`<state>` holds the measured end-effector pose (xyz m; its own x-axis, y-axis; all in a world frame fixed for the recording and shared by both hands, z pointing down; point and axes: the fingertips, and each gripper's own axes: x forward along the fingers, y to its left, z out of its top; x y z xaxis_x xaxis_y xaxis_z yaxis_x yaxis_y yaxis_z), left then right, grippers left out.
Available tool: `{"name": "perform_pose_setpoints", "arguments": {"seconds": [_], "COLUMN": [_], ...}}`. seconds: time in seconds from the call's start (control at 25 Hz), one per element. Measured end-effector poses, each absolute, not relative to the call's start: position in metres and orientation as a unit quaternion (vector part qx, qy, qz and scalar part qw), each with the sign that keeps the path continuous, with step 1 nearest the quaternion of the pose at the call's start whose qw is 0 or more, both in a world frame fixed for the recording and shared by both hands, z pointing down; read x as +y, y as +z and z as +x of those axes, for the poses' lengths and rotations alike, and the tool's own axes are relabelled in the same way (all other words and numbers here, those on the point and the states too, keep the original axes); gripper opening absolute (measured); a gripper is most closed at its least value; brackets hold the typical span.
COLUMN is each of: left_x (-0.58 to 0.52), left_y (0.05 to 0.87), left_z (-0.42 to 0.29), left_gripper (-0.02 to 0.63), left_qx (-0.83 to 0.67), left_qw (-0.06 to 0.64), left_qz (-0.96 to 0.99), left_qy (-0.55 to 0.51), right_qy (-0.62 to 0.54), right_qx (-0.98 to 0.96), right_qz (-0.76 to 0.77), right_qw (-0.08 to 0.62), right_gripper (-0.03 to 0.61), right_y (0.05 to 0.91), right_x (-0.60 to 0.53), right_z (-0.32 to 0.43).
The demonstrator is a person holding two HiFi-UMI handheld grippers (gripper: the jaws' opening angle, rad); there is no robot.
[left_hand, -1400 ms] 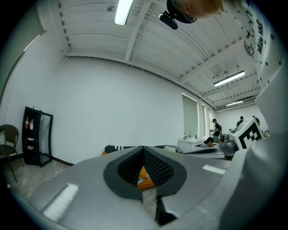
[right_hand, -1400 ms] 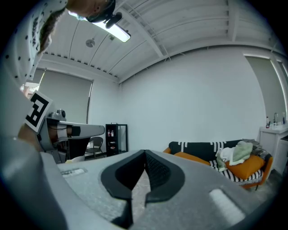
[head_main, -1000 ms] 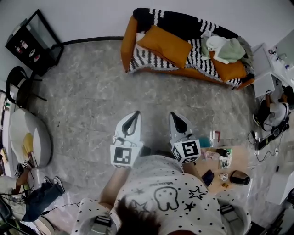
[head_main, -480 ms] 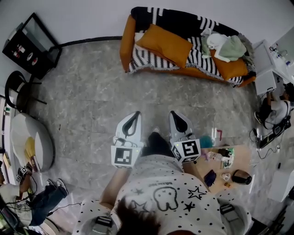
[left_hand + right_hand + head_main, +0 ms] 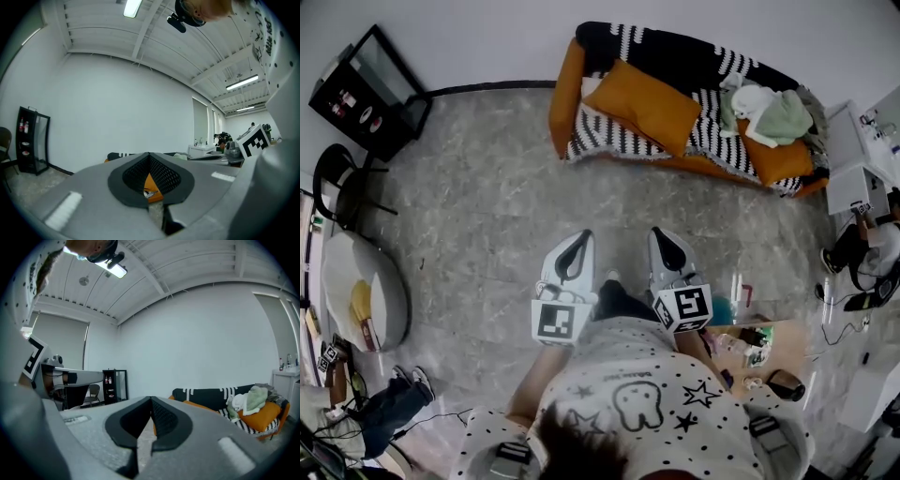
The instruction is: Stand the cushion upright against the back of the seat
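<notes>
A large orange cushion point(image 5: 647, 101) lies tilted on the left part of an orange sofa point(image 5: 565, 94) that is draped with a black-and-white striped throw. A second orange cushion point(image 5: 773, 159) lies at the sofa's right end, under a heap of green and white clothes point(image 5: 764, 108). Both grippers are held over the grey floor, well short of the sofa and pointing at it. My left gripper point(image 5: 581, 236) is shut and empty, and so is my right gripper point(image 5: 659, 234). In the left gripper view a bit of orange cushion point(image 5: 152, 187) shows through the jaws. The right gripper view has the sofa point(image 5: 211, 397) at the right.
A black glass cabinet point(image 5: 370, 89) and a dark chair point(image 5: 337, 178) stand at the far left, with a round white seat point(image 5: 361, 291) below them. A cluttered low wooden table point(image 5: 759, 337) is at my right. White desks point(image 5: 858, 159) line the right wall. A person's legs point(image 5: 380, 408) show at lower left.
The sofa sits lower and larger in the head view. Both grippers have moved forward over the floor toward it, still shut and side by side.
</notes>
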<state>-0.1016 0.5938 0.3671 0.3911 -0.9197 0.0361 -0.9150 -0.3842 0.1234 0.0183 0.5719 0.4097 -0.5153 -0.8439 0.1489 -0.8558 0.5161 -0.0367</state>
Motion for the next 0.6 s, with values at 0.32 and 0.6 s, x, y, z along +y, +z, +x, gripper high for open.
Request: {"name": "perform_pose_setpoints", "arguments": {"seconds": [0.32,0.6], "left_x": [0.556,0.531], "left_y": [0.367,0.378], "left_z": [-0.081,-0.061], "left_gripper": [-0.006,-0.006], "left_qx": [-0.544,-0.537], "left_qw": [0.059,0.043], "left_qz": [0.837,0.842], "left_qy": [-0.016,-0.018], "right_qy": [0.058,0.059], "right_qx": [-0.861,-0.856], "right_qz": [0.502,0.511], "right_qw": [0.053,0.052], "right_gripper": [-0.006,-0.006], "right_y": [0.413,0.416], "right_x": [0.538,0.518], "right_z": [0.044,0.066]}}
